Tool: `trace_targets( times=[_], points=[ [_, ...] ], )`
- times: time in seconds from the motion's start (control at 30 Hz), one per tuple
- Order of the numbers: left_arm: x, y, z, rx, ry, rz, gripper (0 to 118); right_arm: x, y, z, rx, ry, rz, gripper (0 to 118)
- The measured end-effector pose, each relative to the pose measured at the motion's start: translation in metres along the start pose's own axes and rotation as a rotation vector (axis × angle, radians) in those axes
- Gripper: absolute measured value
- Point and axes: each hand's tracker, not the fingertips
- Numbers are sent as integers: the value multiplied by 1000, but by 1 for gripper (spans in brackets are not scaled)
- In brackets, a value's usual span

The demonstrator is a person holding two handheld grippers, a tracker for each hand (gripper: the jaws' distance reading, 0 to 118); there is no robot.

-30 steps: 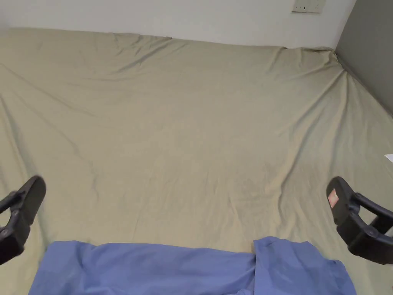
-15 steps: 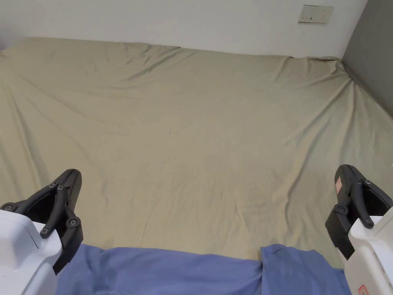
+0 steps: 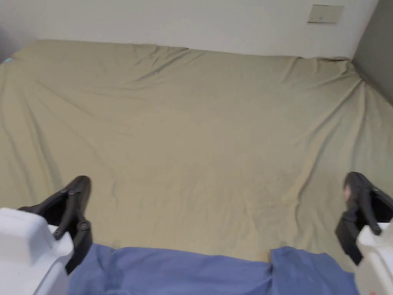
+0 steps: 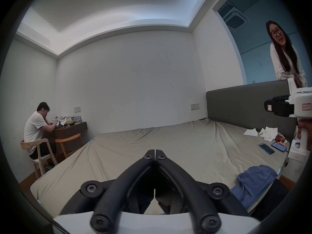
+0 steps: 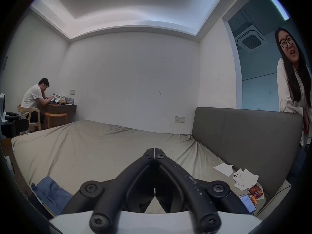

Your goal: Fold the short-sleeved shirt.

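Blue shirt (image 3: 184, 270) cut off at frame bottom, left claw (image 4: 154, 153) and right claw (image 5: 154, 151) pinched together, empty.

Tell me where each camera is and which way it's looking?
Head view: on the person's head, looking down at the bed sheet and blue shirt; left tool and right tool show.
Left gripper view: rides the left tool, facing across the bed to the wall; jaws together. The right tool shows at the side.
Right gripper view: rides the right tool, facing the same wall; jaws together.
Shared: both gripper views show the shirt and headboard.
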Motion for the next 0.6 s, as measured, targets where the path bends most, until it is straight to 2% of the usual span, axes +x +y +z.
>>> trace_targets(
  times=[0.07, 0.1, 0.13, 0.17, 0.2, 0.23, 0.27, 0.37, 0.4, 0.47, 0.6],
  points=[
    [-25, -1, -9, -64, -103, 189, 0, 2, 0, 1, -7, 10, -4, 0],
    [-39, -8, -15, -84, -116, 272, 6, 2, -1, 0, -13, 18, -11, 0],
    [-51, -16, -22, -135, -148, 337, 29, 3, -1, 0, -21, 29, -17, 0],
    [-73, -28, -33, -215, -179, 420, 66, 3, -3, -2, -36, 50, -20, 0],
    [-91, -46, -45, -280, -215, 498, 109, 1, -4, -2, -49, 74, -18, 0],
    [-107, -60, -50, -305, -261, 568, 118, 0, -6, -2, -50, 80, -17, 0],
    [-125, -83, -59, -361, -257, 623, 115, -1, -7, -1, -56, 93, -19, 0],
    [-161, -147, -83, -656, -203, 706, 114, -4, -10, 0, -74, 116, -36, 0],
    [-167, -167, -87, -731, -234, 705, 114, -5, -11, -1, -82, 123, -45, 0],
    [-166, -195, -89, -870, -174, 670, 111, -7, -12, -1, -95, 131, -53, 0],
    [-159, -225, -88, -958, -142, 619, 108, -10, -12, 0, -101, 141, -41, 0]
  ],
)
